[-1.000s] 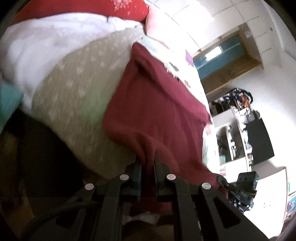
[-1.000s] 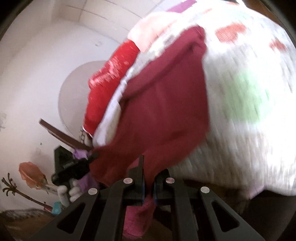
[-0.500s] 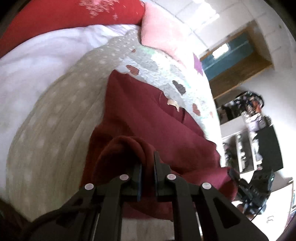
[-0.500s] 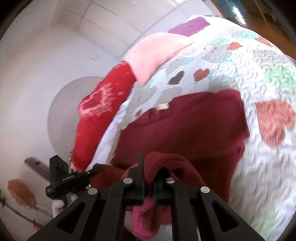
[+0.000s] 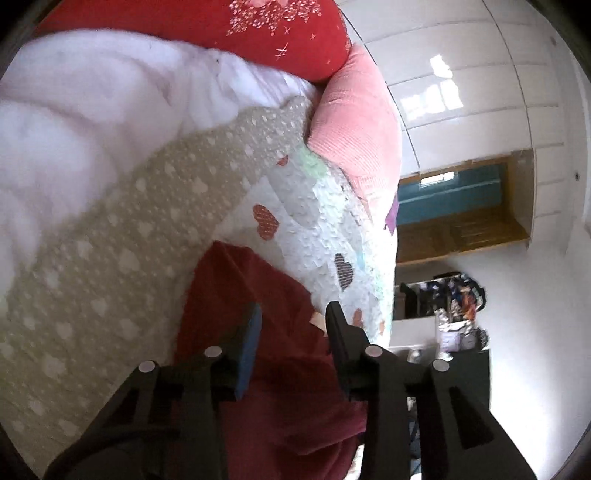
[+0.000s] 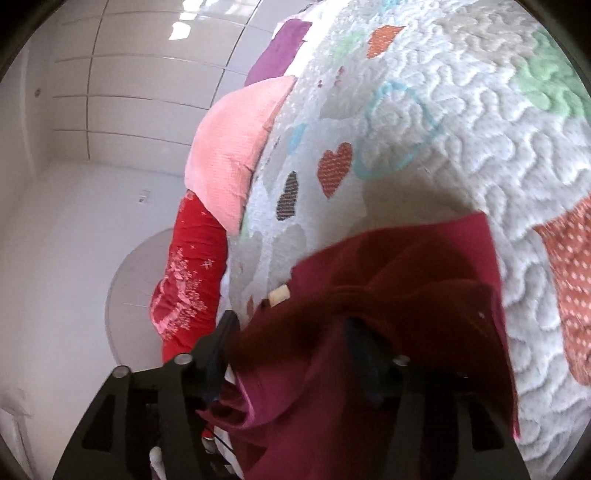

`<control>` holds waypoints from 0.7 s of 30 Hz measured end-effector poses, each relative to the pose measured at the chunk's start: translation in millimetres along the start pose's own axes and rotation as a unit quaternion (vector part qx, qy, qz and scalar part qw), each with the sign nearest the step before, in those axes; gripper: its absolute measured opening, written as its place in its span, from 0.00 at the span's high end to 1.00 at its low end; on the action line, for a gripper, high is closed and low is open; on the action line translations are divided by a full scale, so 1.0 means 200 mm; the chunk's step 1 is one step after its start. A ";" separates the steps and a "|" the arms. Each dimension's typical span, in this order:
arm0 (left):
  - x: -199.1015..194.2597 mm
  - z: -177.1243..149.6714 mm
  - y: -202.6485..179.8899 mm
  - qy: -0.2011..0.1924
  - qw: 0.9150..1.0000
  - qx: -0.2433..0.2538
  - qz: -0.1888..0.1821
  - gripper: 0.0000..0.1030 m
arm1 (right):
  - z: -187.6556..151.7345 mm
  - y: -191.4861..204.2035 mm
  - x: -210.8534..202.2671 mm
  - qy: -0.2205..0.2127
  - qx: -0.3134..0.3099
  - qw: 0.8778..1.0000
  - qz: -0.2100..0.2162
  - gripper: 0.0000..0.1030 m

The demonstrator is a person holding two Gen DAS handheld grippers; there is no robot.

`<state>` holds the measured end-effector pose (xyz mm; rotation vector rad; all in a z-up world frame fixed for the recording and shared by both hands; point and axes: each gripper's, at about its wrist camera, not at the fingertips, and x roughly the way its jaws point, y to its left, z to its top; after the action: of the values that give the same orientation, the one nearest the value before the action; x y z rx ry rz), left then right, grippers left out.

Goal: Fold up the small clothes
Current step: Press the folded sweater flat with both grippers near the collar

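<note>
A: On the quilt, near the pillow end, lies the maroon garment. Left view: left gripper has its jaws parting, cloth lying between and beneath them, pads clear of it. Blue pad visible on one finger.

B: Right view agrees on the garment, which is bunched and folded over itself, on the quilt. Right gripper: jaws spreading wide. Cloth is heaped over the gap and drapes across one finger, hiding it in part. I see no pinch on it.

A: Noted. Only the left view shows the beige sheet with white hearts beside the garment, white bedding past it, a wooden shelf nook and clutter against the far wall.

B: Only the right view shows a purple patch at the quilt's far edge and a pale round shape on the wall. A small tan tag sits at the garment's far edge, plainer here than in the left view.

A: Both views: pink pillow and red pillow at the head.

B: Confirmed: pink touching red, red lower in my frame.

A: Garment edges in the left view: one side over the beige sheet, the other on the quilt.
</note>
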<state>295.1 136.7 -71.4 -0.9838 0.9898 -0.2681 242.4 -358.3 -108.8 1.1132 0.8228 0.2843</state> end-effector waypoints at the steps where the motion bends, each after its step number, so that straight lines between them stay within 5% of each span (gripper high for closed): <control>1: 0.00 -0.01 -0.01 0.001 1.000 0.012 0.013 0.67 | 0.02 0.01 -0.01 -0.006 0.003 1.000 0.009 0.31; 3: 0.01 -0.05 -0.03 0.006 0.999 0.042 0.034 0.67 | 0.05 0.01 -0.05 -0.037 0.012 0.999 0.012 0.22; 7: 0.03 -0.16 -0.12 0.014 0.988 0.132 0.076 0.62 | 0.09 0.02 -0.12 -0.060 0.022 0.998 0.005 0.21; 10: 0.06 -0.24 -0.19 0.009 0.973 0.203 0.112 0.56 | 0.02 0.08 -0.15 -0.041 -0.054 0.996 -0.054 0.21; 15: 0.21 -0.31 -0.19 0.019 0.947 0.251 0.202 0.54 | -0.18 0.11 -0.16 0.003 -0.187 0.973 -0.135 0.26; 17: 0.26 -0.28 -0.16 0.030 0.936 0.255 0.239 0.90 | -0.26 0.12 -0.13 0.003 -0.237 0.954 -0.184 0.44; 18: 0.25 -0.27 -0.14 0.029 0.939 0.243 0.240 0.90 | -0.27 0.13 -0.11 0.003 -0.254 0.945 -0.203 0.56; 19: 0.23 -0.26 -0.12 0.027 0.944 0.227 0.237 0.91 | -0.28 0.13 -0.10 0.007 -0.267 0.939 -0.216 0.86; 21: 0.19 -0.23 -0.09 0.020 0.949 0.205 0.239 0.91 | -0.26 0.09 -0.10 0.010 -0.251 0.945 -0.209 0.91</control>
<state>283.5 78.0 -88.2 -0.3430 1.1207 -0.0792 194.7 -326.4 -93.4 0.4429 0.9180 0.1354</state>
